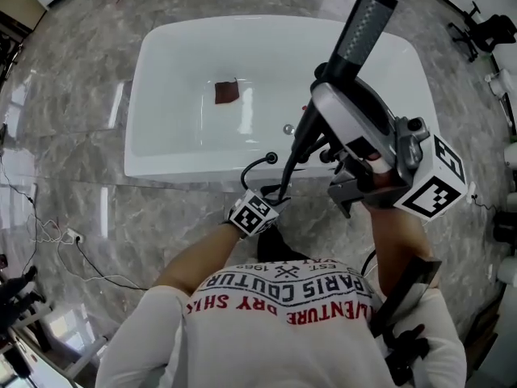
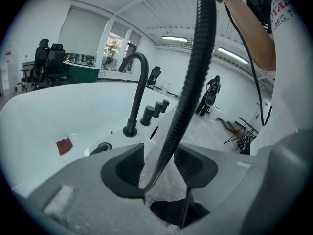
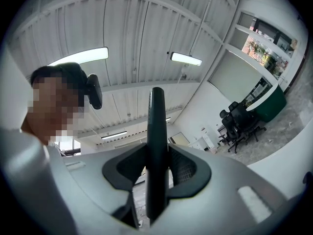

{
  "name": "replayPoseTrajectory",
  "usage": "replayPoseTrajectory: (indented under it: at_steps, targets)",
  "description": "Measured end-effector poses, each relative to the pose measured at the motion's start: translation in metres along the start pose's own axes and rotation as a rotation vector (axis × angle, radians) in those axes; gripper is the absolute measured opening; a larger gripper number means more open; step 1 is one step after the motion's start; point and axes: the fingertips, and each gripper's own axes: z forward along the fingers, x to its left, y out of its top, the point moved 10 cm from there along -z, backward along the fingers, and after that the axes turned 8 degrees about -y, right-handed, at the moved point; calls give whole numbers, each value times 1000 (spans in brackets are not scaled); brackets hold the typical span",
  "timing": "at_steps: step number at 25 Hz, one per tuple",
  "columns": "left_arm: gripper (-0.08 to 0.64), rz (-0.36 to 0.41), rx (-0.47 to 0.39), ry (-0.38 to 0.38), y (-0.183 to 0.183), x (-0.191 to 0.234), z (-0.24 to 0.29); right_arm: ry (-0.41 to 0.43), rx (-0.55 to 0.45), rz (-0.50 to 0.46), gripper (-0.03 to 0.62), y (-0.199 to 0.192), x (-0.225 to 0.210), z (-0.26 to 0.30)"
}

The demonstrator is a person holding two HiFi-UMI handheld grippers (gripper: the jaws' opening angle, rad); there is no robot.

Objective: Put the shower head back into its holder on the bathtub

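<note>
The black shower head [image 1: 365, 27] is raised over the white bathtub [image 1: 161, 168], with my right gripper [image 1: 323, 87] shut on its handle. In the right gripper view the handle [image 3: 157, 131] stands upright, clamped between the jaws of the right gripper [image 3: 157, 168]. Its black hose [image 1: 295, 148] hangs down to the tub's near rim. My left gripper [image 1: 266, 200] is low at that rim. In the left gripper view the hose [image 2: 195, 82] runs loosely through the open left gripper [image 2: 159, 163]. The curved black faucet [image 2: 137, 92] and knobs [image 2: 149, 114] stand just beyond it.
A brown patch [image 1: 226, 92] lies on the tub floor near the drain [image 1: 287, 128]. Cables and a power strip [image 1: 73, 235] lie on the marble floor at left. Office chairs [image 1: 493, 27] stand at the far right. A person's shirt fills the bottom of the head view.
</note>
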Motion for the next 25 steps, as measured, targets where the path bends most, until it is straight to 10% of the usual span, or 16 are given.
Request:
replayPoseTrajectory:
  at_steps: [6,15,25]
  targets:
    - [72,11,59,-24,-14,-4,14,23,-16,-21,140,15,10,-16]
    - [67,-14,121,-28,-30,-5,-15,-78,-35,-74,138,15,-4,-22]
    - [67,-71,-14,81,-44,-9,-97,-248,-33,-171,138,4,-7,-56]
